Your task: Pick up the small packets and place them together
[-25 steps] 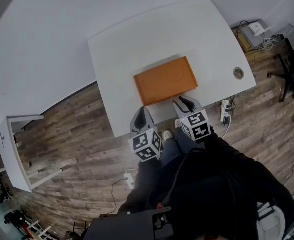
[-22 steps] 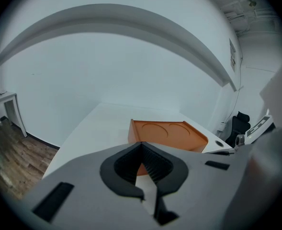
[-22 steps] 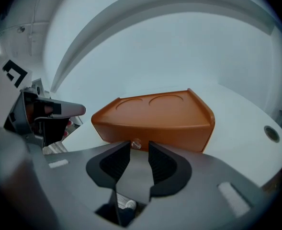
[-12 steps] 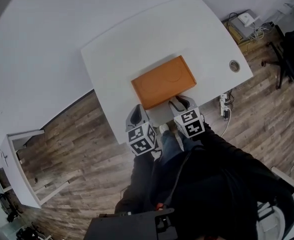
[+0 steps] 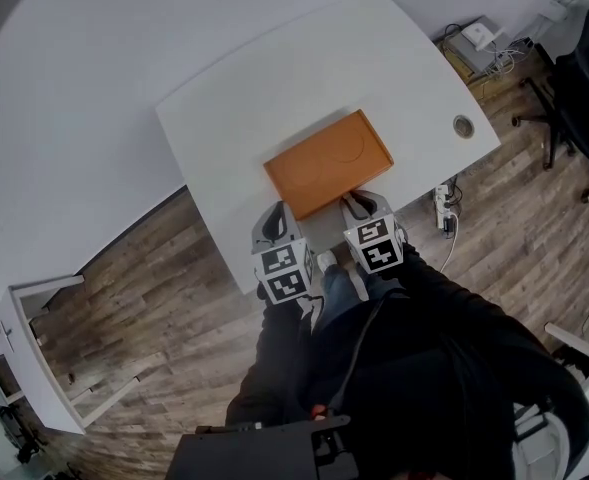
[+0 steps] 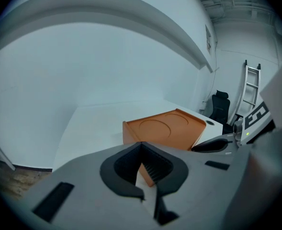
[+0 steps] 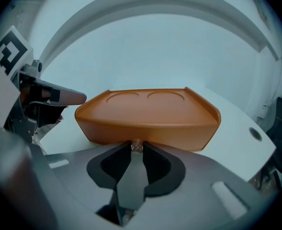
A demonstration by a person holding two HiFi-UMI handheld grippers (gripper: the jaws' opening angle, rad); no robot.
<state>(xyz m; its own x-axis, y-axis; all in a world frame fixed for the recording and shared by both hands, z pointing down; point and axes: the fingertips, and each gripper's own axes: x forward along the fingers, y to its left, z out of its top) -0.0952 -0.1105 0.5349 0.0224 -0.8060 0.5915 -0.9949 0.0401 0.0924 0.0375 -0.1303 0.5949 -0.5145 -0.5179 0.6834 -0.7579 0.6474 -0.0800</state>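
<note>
An orange tray (image 5: 329, 163) with round recesses lies on the white table (image 5: 274, 78), also in the left gripper view (image 6: 167, 126) and the right gripper view (image 7: 145, 111). No packets show on the table in the head view. My left gripper (image 5: 274, 220) sits at the tray's near left corner, its tips meeting (image 6: 141, 145) with nothing seen between them. My right gripper (image 5: 357, 204) is against the tray's near wall. Its jaws have just been closing, and a small clear glinting thing (image 7: 137, 146) is pinched at their tips (image 7: 137, 144). I cannot tell what it is.
A round cable hole (image 5: 463, 126) marks the table's right corner. On the wooden floor are a power strip (image 5: 441, 208), a black chair (image 5: 574, 78) at right and white furniture (image 5: 34, 368) at left. The person's legs (image 5: 339, 288) stand at the table's near edge.
Both grippers have edged forward to the tray's near side, and the left one has rolled a little. The tray has not moved on the table.
</note>
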